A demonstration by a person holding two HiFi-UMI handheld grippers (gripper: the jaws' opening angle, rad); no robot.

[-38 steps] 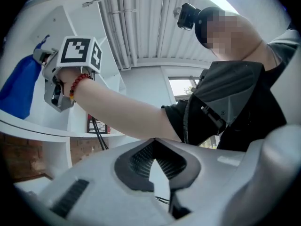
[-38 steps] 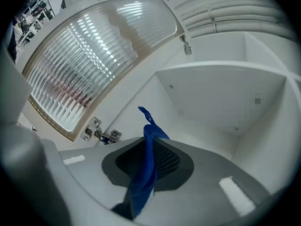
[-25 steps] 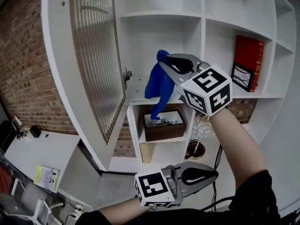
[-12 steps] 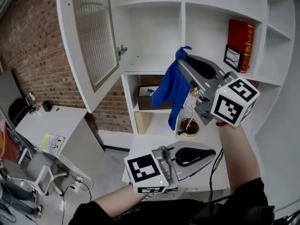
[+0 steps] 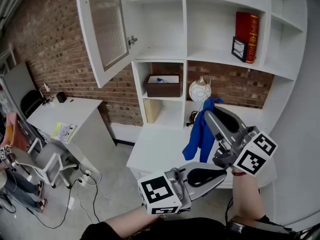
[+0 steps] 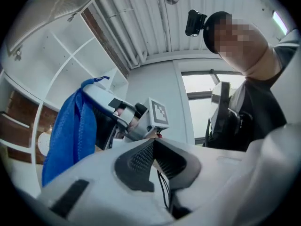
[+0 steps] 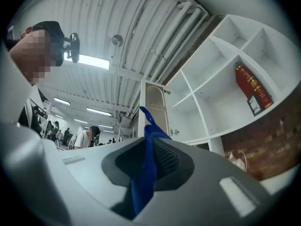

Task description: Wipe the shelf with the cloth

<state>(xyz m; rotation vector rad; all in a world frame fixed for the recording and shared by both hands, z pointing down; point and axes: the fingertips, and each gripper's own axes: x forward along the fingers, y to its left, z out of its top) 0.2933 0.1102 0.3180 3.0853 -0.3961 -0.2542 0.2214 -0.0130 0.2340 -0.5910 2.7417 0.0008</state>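
Observation:
The blue cloth (image 5: 198,138) hangs from my right gripper (image 5: 213,114), which is shut on its top edge, low in the head view and in front of the white counter (image 5: 155,151). In the right gripper view the cloth (image 7: 145,171) runs down between the closed pads, with the gripper (image 7: 151,141) aimed up toward the white shelf unit (image 7: 214,76). My left gripper (image 5: 229,170) sits just below, shut with nothing in it. Its own view shows the pads (image 6: 141,157) pressed together and the cloth (image 6: 70,131) hanging to the left. The shelf unit (image 5: 165,54) stands well beyond both grippers.
An open ribbed-glass door (image 5: 107,29) juts out at the shelf's left. A red book (image 5: 246,36) and small frame (image 5: 239,49) stand upper right. A brown box (image 5: 163,85) and round vase (image 5: 200,90) sit lower. A desk (image 5: 65,111) and chair (image 5: 47,164) are at left.
The view has pulled back from the shelf. My right gripper with the cloth has come down and away from the shelf opening; the left gripper stays low and shut.

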